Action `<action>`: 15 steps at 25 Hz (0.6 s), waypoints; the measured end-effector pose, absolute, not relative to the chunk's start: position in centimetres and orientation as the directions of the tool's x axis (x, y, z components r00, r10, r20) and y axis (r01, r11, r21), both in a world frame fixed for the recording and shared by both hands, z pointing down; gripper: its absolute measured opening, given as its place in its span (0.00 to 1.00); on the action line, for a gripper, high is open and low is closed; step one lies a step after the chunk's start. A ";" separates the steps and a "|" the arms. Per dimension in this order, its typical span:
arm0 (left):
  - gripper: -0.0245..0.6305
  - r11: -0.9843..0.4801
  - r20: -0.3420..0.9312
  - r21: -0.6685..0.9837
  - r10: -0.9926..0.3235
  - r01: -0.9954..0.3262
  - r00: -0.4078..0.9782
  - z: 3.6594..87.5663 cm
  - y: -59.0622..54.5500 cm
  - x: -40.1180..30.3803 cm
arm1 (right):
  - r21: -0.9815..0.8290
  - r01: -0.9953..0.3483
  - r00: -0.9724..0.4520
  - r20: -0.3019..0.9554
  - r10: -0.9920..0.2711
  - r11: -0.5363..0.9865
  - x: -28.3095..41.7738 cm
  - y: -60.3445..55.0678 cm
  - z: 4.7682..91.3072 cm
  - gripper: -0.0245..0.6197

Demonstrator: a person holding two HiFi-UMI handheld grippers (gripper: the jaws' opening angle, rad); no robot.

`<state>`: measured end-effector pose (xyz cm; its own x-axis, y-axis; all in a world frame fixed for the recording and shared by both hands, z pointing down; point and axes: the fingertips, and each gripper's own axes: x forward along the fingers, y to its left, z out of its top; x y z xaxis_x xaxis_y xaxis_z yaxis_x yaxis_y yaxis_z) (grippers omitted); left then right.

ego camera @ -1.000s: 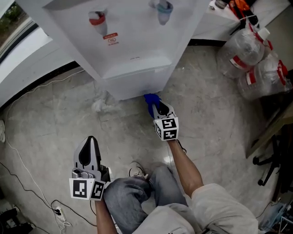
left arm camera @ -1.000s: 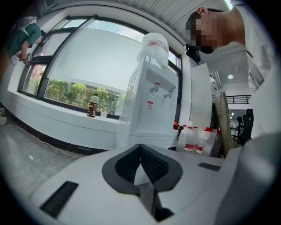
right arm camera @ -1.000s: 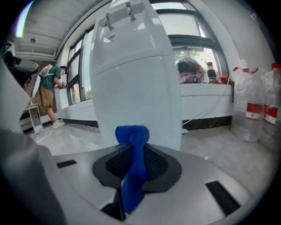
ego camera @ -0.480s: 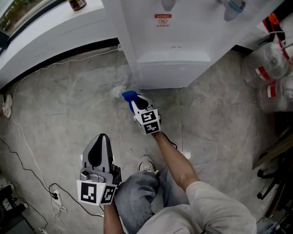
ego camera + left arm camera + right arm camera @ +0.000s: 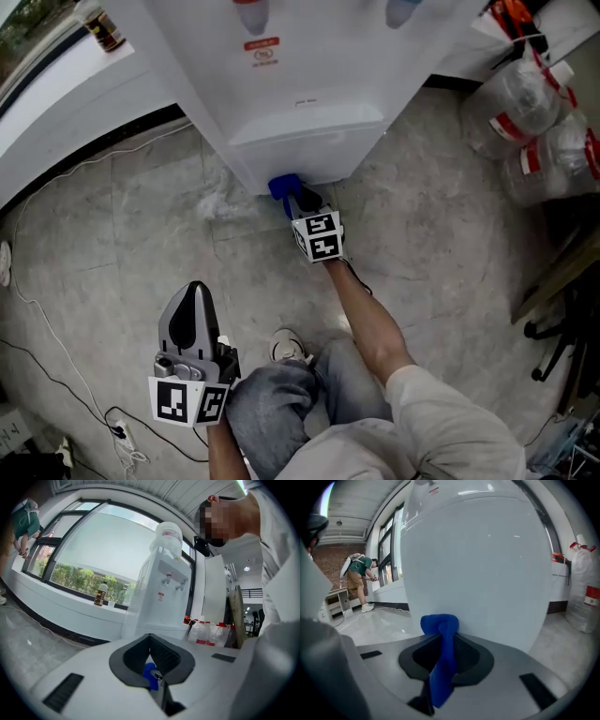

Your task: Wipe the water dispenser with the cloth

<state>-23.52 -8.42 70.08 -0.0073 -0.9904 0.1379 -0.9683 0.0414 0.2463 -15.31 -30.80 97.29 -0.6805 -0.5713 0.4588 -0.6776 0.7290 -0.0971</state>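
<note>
The white water dispenser stands at the top of the head view, with a red tap and a blue tap. My right gripper is shut on a blue cloth, pressing it against the bottom of the dispenser's front, left of the middle. In the right gripper view the cloth hangs bunched between the jaws, right against the white panel. My left gripper is shut on nothing, low by the person's knee. Its own view shows the dispenser farther off.
Clear bags of bottles lie right of the dispenser. A cable trails over the floor on the left, with a power strip. A dark bottle stands on the white ledge. A chair base is at the right.
The right gripper swept the cloth left along the dispenser's base, past its left corner, then back onto the lower front. The left gripper stayed low and shut.
</note>
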 end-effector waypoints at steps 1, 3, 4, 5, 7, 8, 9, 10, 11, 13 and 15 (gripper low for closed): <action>0.06 0.029 0.137 0.244 -0.991 -0.969 0.005 70.1 -8.8 -23.1 | -0.085 -0.694 -0.664 0.460 -0.589 0.715 -13.8 -31.6 97.2 0.16; 0.06 0.005 0.142 0.234 -0.989 -0.972 0.029 70.1 -9.3 -22.1 | -0.064 -0.726 -0.629 0.463 -0.624 0.684 -10.4 -33.0 97.3 0.16; 0.06 -0.007 0.145 0.230 -0.989 -0.973 0.041 70.0 -9.6 -21.7 | -0.057 -0.747 -0.607 0.466 -0.644 0.663 -8.5 -33.7 97.4 0.16; 0.06 -0.018 0.147 0.228 -0.988 -0.974 0.053 70.0 -9.9 -21.3 | -0.051 -0.769 -0.583 0.468 -0.665 0.638 -6.7 -34.4 97.4 0.16; 0.06 -0.039 0.149 0.220 -0.986 -0.975 0.073 70.0 -10.6 -20.8 | -0.035 -0.804 -0.538 0.467 -0.702 0.593 -3.5 -35.8 97.2 0.16; 0.06 -0.047 0.152 0.213 -0.985 -0.976 0.081 70.0 -10.8 -20.5 | -0.026 -0.816 -0.521 0.466 -0.715 0.577 -2.1 -36.4 97.1 0.16; 0.06 -0.055 0.154 0.207 -0.984 -0.977 0.088 70.0 -11.0 -20.2 | -0.019 -0.826 -0.506 0.465 -0.727 0.563 -0.8 -36.8 96.9 0.16; 0.06 -0.061 0.156 0.203 -0.983 -0.977 0.094 70.0 -11.0 -20.0 | -0.012 -0.836 -0.491 0.466 -0.736 0.549 0.4 -37.1 96.8 0.16; 0.06 -0.064 0.157 0.200 -0.983 -0.978 0.097 69.9 -11.0 -19.8 | -0.007 -0.845 -0.476 0.467 -0.745 0.535 1.6 -37.4 96.7 0.16; 0.06 -0.063 0.156 0.202 -0.983 -0.977 0.096 69.8 -11.0 -19.7 | 0.002 -0.858 -0.454 0.466 -0.760 0.514 3.3 -37.7 96.5 0.16; 0.06 -0.058 0.150 0.208 -0.984 -0.976 0.091 69.7 -10.9 -19.8 | 0.011 -0.862 -0.445 0.464 -0.766 0.507 4.1 -37.8 96.2 0.16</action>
<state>-19.84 -10.87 69.74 0.0909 -0.9845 0.1502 -0.9764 -0.0585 0.2077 4.09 -37.78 96.16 -0.4446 -0.7663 0.4637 -0.8621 0.5066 0.0106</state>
